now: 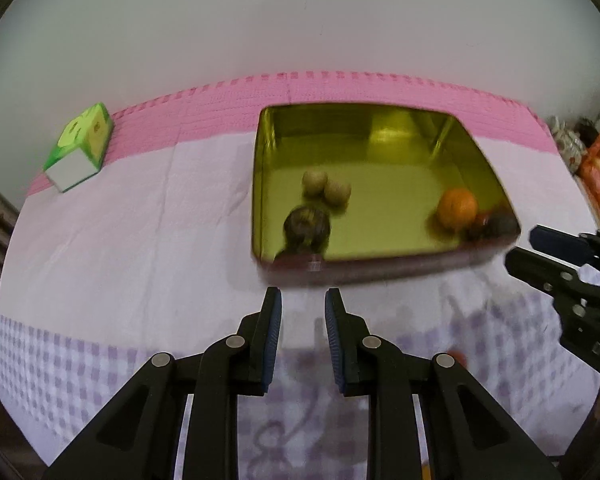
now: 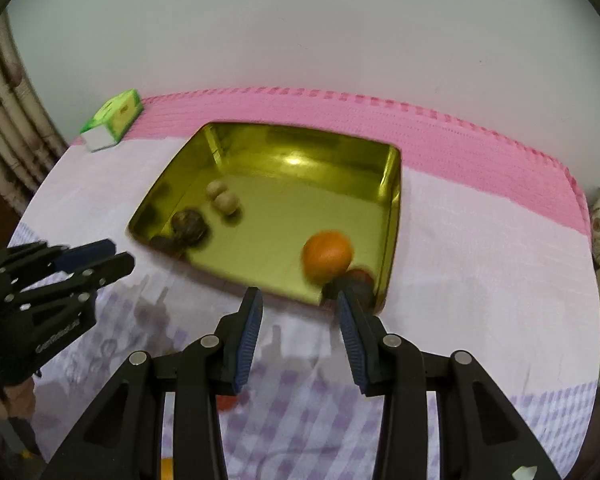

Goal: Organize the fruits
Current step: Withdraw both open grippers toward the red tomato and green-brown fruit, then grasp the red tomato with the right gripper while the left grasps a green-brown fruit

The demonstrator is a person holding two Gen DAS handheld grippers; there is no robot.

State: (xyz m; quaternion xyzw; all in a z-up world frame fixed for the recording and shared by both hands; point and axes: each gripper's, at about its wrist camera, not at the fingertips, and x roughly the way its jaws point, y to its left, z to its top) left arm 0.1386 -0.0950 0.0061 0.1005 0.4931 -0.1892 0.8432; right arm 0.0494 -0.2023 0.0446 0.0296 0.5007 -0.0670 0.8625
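Green carton (image 1: pixel 81 147) sits far left of the gold tray (image 1: pixel 374 148), on the pink mat (image 1: pixel 380 88). Inside the tray, left side: two tan round fruits (image 1: pixel 326 186) touching, a dark fruit (image 1: pixel 307 227) just in front of them. Right side: orange (image 1: pixel 457 208), with dark and red fruit (image 1: pixel 494 222) tucked in the near right corner beside it. Your left gripper (image 1: pixel 302 300) hovers just short of the tray's near wall, jaws drawn as close as they go, nothing between them. Your right gripper (image 2: pixel 298 300) is near the tray's right corner, jaws slightly parted, empty. Frames are blurred.
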